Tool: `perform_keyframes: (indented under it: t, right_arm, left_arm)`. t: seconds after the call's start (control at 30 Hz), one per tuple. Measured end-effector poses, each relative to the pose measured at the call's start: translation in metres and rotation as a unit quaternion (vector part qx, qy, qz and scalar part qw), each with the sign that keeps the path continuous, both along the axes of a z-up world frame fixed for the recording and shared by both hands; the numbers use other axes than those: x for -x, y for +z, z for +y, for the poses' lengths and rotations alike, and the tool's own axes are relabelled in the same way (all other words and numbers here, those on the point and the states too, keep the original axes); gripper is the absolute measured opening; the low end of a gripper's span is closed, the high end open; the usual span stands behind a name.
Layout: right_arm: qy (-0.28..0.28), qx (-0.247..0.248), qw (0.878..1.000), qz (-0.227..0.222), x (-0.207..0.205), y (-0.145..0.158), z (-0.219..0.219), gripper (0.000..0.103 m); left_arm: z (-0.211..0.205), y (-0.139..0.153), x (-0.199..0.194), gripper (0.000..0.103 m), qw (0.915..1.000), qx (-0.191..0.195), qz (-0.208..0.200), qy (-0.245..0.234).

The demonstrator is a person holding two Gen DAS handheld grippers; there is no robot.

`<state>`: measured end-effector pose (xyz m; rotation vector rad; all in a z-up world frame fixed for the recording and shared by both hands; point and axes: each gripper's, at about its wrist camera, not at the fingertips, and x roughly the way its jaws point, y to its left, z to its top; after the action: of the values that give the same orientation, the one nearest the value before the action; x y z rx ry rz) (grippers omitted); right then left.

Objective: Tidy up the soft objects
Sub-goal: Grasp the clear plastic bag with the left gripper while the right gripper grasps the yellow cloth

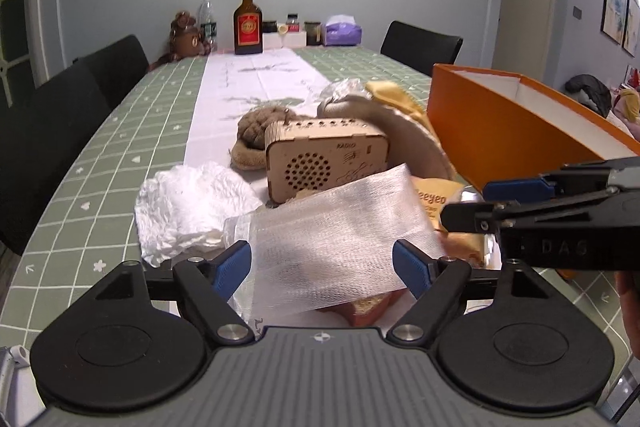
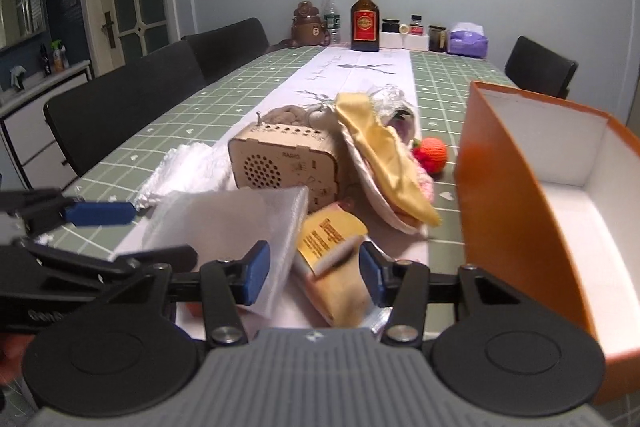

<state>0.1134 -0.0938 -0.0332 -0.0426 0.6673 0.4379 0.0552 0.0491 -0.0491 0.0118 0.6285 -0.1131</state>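
My left gripper (image 1: 323, 265) is open, and a white mesh bag (image 1: 332, 227) lies between its blue pads. The right gripper (image 2: 314, 277) stands open around a yellow packet (image 2: 328, 239), with a gap at its left pad. Each gripper shows side-on in the other's view: the right gripper (image 1: 464, 205) and the left gripper (image 2: 164, 231). Behind them is a pile: a wooden toy radio (image 2: 288, 163), a crumpled white sheet (image 1: 188, 211), a brown knitted piece (image 1: 260, 127), a yellow cloth (image 2: 380, 155) on a beige pad, and an orange knitted ball (image 2: 434, 153).
An open orange box (image 2: 500, 187) with a white inside stands at the right of the pile. At the far end of the table are a brown bottle (image 1: 248, 23), a water bottle, a bear toy (image 1: 186, 35), jars and a purple tissue pack. Black chairs line both sides.
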Motion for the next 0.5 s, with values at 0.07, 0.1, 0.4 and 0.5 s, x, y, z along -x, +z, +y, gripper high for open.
perform_keyframes:
  t: [0.07,0.1,0.4,0.5]
  right_arm:
    - [0.007,0.001,1.0,0.001,-0.005,0.0,0.004,0.046]
    - [0.01,0.003,1.0,0.001,-0.009,0.0,0.006,0.044]
    - [0.039,-0.021,0.996,0.071,-0.049,-0.01,0.019,0.033]
    - [0.047,-0.044,0.994,0.093,-0.05,-0.014,0.019,0.007]
  left_arm:
    - [-0.001,-0.001,-0.002,0.094,1.0,-0.001,-0.001,-0.008]
    - [-0.002,0.0,-0.003,0.094,0.9999,-0.004,-0.002,-0.016]
    - [-0.02,-0.004,-0.015,0.097,0.9978,-0.041,0.002,-0.052]
    - [-0.02,-0.008,-0.022,0.097,0.9981,-0.034,0.014,-0.049]
